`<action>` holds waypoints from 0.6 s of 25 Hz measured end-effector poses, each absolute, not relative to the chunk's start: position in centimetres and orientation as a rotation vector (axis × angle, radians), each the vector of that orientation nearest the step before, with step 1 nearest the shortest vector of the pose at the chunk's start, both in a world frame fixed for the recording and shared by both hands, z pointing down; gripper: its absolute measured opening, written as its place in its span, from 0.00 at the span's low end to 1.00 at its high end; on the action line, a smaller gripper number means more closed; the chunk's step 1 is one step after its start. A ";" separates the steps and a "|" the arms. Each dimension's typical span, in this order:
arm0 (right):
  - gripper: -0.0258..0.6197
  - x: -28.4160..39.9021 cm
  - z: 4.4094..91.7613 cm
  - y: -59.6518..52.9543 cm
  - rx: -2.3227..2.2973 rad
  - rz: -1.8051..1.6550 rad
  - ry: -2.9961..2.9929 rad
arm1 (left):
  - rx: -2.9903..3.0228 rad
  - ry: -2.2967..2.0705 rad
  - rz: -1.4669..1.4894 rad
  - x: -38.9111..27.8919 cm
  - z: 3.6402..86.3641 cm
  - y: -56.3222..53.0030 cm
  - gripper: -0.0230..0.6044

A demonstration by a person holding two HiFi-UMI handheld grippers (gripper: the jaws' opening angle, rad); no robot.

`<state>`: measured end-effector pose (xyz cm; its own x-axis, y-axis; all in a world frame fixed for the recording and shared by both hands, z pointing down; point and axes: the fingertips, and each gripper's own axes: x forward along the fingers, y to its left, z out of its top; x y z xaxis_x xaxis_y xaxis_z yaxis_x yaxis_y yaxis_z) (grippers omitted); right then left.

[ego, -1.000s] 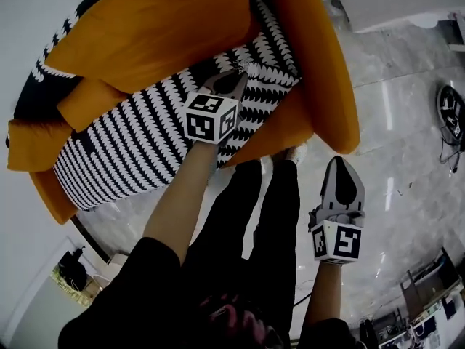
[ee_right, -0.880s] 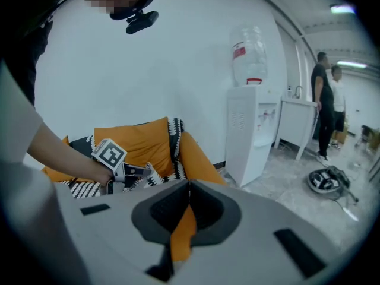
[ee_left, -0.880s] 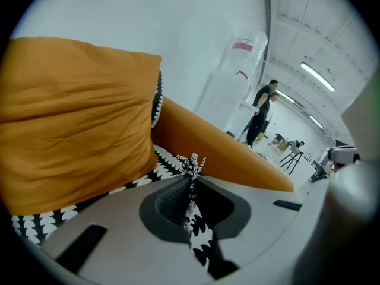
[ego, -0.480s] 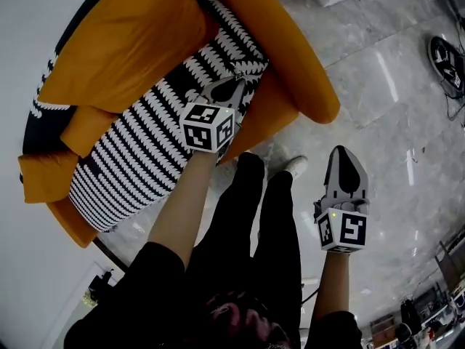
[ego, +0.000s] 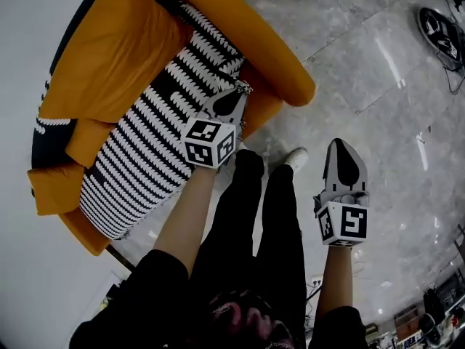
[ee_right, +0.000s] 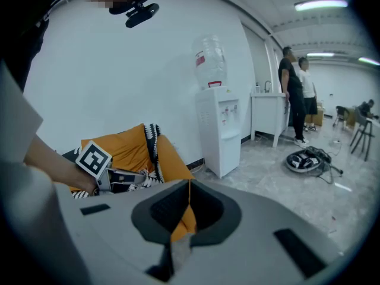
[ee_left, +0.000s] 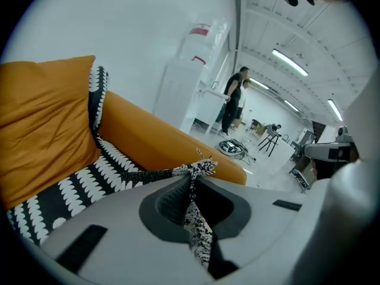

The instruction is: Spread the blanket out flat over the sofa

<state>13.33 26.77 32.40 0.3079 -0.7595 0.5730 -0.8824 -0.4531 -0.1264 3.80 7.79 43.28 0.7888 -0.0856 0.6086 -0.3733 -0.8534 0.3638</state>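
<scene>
Left claw point(ee_left: 191, 181) is closed down tight on a corner of the black-and-white patterned blanket point(ego: 145, 158), whose fringed edge pokes out past the tips while a strip of the cloth hangs down through the slit between the jaws. From that pinched corner the blanket runs taut back to the orange sofa point(ego: 272, 60), where most of it lies across the seat with its rows of white marks slanting from the near end up toward the far armrest. A narrow band of it climbs between the big orange back cushion point(ego: 109, 57) and that armrest, and a darker part shows behind the cushion on the wall side. In the head view the left claw hangs over the front edge of the seat, near the far armrest. The right claw point(ee_right: 189, 189) is held well apart from the sofa, low over the grey marble floor point(ego: 378, 86) beside the person's black trouser legs and a white shoe point(ego: 294, 158); its jaws are pressed together with nothing between them. The right gripper view also shows a white water dispenser point(ee_right: 218, 129) against the wall just past the sofa, two people point(ee_right: 295, 94) standing farther off, and a round dark device point(ee_right: 306, 160) lying on the floor near them.
</scene>
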 end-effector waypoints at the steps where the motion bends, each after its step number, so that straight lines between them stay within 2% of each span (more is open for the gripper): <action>1: 0.07 13.4 32.5 27.1 2.366 0.855 -1.506 | 2.503 -0.331 0.823 4.0 43.4 8.5 0.08; 15: 0.07 16.6 32.7 35.2 2.504 0.952 -1.388 | 2.532 -0.148 0.970 8.8 43.6 16.8 0.08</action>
